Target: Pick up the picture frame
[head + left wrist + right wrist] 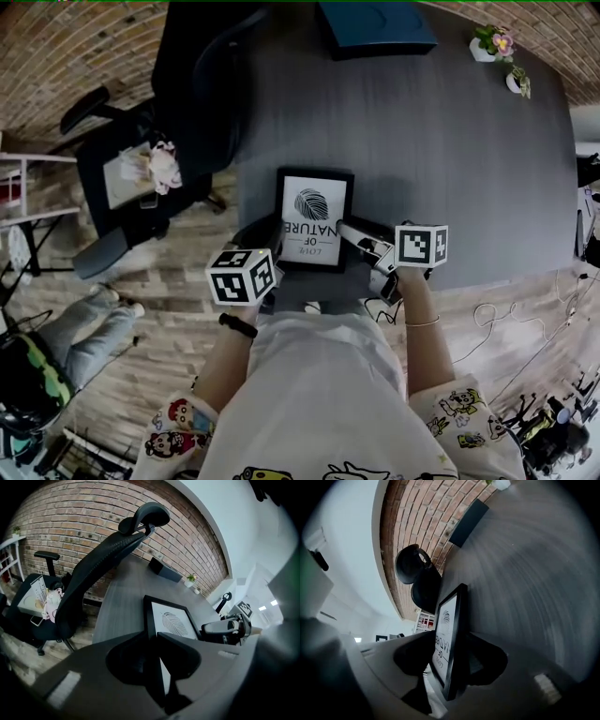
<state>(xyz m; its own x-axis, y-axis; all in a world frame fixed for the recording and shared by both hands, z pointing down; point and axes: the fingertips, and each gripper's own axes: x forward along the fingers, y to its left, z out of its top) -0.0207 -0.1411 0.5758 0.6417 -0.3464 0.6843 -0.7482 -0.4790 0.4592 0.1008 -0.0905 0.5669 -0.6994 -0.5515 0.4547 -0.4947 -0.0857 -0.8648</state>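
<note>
Grey wood-grain laminate covers the table (450, 141), a broad top with a rounded far edge, and the picture frame (313, 217) sits at its near edge, straight in front of the person. Black-bordered, the picture frame shows a leaf print and the words LOVE OF NATURE, upside down as seen from the head view; whether it lies flat or is raised off the top I cannot tell. The left gripper (154, 641) has its jaws pinching the frame's left border. The right gripper (450, 658) has its jaws spread wide around the frame's right border, which stands between them without being squeezed. Beyond the frame, at the table's far edge, lies a dark flat box (375, 26), and beyond the frame to the right stand two small potted plants (494, 42) in white pots. Left of the frame a black mesh office chair (202, 84) is pushed up to the table, and further left a second chair (122, 178) carries papers and a plush toy (164, 167). A red brick wall (70, 522) curves behind the table. Pale plank floor (159, 281) runs on the near side of the frame, with another person's legs (89, 328) stretched out well to the frame's left and loose cables (525, 328) to its right.
</note>
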